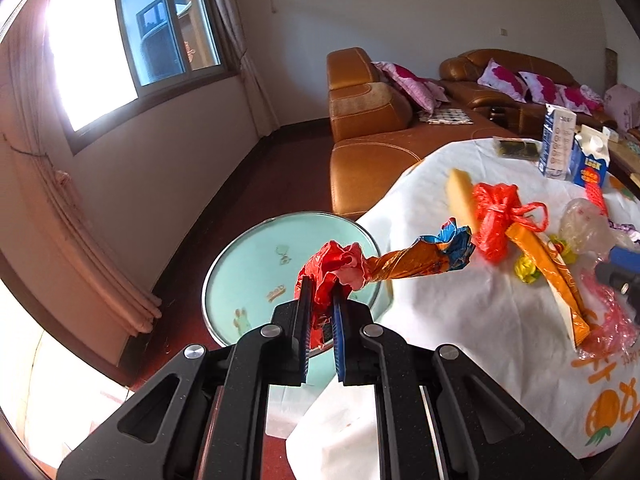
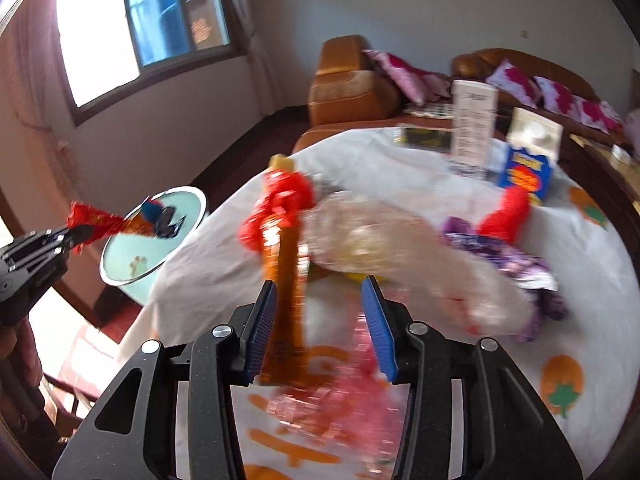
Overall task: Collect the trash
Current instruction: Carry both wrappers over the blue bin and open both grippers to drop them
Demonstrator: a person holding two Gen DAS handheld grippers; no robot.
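Note:
My left gripper (image 1: 320, 284) is shut on the red end of a twisted red, orange and blue snack wrapper (image 1: 412, 262). It holds the wrapper in the air over a round mint-green bin (image 1: 256, 268) beside the table. The right wrist view shows the same wrapper (image 2: 108, 220) in that gripper (image 2: 76, 236) at the far left. My right gripper (image 2: 320, 284) hangs over the trash pile, its jaws apart. A long orange wrapper (image 2: 286, 280) stands between them close to the left pad, with crumpled pink plastic (image 2: 340, 380) underneath. Motion blur hides whether anything touches the pads.
A white-clothed table (image 1: 440, 320) carries a red plastic bag (image 1: 496, 216), a clear bag (image 2: 380, 240), a purple wrapper (image 2: 512, 268), a tall white carton (image 1: 556, 140) and a blue carton (image 1: 592, 160). A brown leather sofa (image 1: 372, 120) stands behind. A window fills the left wall.

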